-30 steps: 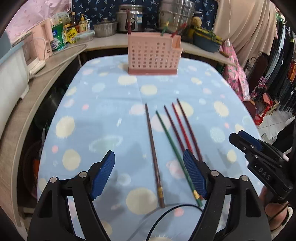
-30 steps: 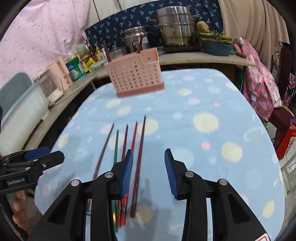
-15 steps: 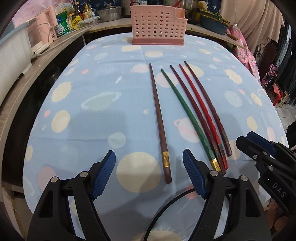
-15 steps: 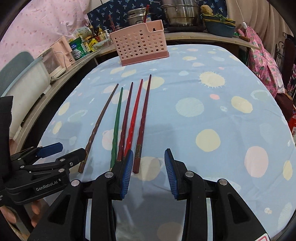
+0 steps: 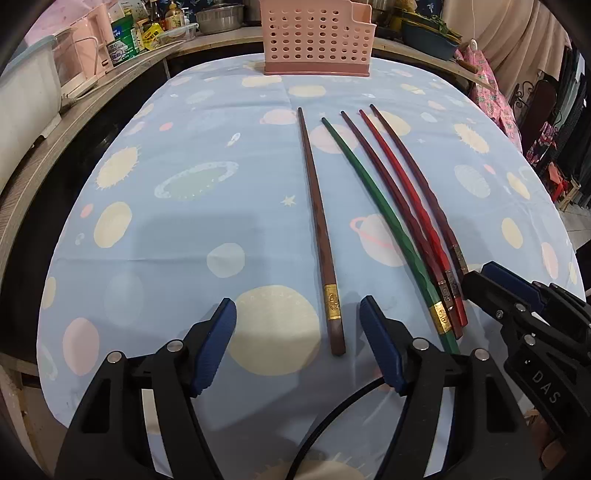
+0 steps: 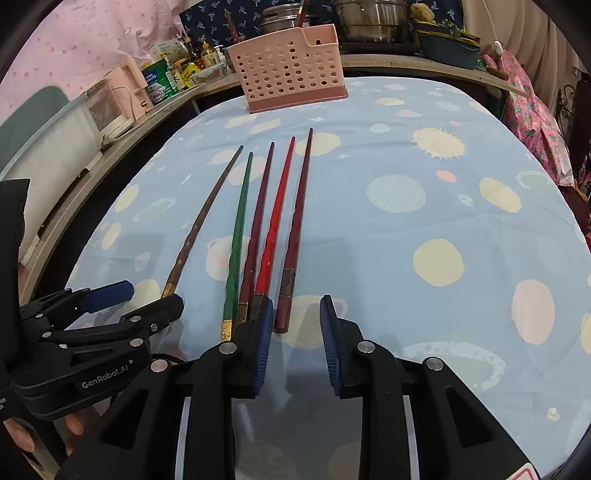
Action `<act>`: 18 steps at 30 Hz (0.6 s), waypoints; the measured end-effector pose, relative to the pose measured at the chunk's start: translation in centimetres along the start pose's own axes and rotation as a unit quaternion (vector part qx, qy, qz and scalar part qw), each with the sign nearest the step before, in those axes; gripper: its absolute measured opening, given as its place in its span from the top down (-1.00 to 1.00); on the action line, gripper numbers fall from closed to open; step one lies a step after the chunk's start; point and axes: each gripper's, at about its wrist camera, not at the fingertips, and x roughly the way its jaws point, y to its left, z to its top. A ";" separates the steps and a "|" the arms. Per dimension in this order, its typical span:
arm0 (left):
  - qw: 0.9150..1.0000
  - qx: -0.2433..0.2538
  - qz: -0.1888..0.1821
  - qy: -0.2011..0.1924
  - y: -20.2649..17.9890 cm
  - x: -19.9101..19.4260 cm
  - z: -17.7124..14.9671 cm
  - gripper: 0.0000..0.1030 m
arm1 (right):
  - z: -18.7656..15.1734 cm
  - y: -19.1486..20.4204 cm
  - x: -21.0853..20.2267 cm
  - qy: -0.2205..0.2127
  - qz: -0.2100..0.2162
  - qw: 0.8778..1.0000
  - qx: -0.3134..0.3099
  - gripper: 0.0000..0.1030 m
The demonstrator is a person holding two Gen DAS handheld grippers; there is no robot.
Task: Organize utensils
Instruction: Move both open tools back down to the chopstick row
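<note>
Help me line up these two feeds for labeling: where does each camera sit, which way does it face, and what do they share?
Left wrist: rides the left gripper, facing the brown chopstick; the right gripper shows too.
Right wrist: rides the right gripper, facing the dark red chopstick; the left gripper and fingers show.
Shared: five chopsticks, pink basket, blue tablecloth.

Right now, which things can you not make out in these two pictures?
- Pink basket: the top edge of the left wrist view cuts off its rim; its inside is hidden in both views.
- Red chopstick: the right gripper finger covers its near end in the right wrist view.
- Band markings on the brown chopstick: too small to read.
</note>
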 end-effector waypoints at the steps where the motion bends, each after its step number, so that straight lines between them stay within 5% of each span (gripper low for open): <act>1: 1.000 0.000 0.000 0.000 0.0 0.0 0.0 -0.28 | 0.0 0.0 0.0 -0.001 -0.001 1.000 -0.001 0.52; 13: 1.000 0.005 0.005 -0.002 -0.1 0.0 0.0 -0.20 | -0.2 0.2 0.1 -0.009 -0.022 1.000 -0.015 0.69; 18: 1.000 0.007 0.004 -0.002 -0.3 -0.1 0.0 0.05 | -0.2 0.0 0.2 -0.010 -0.028 0.999 -0.014 0.81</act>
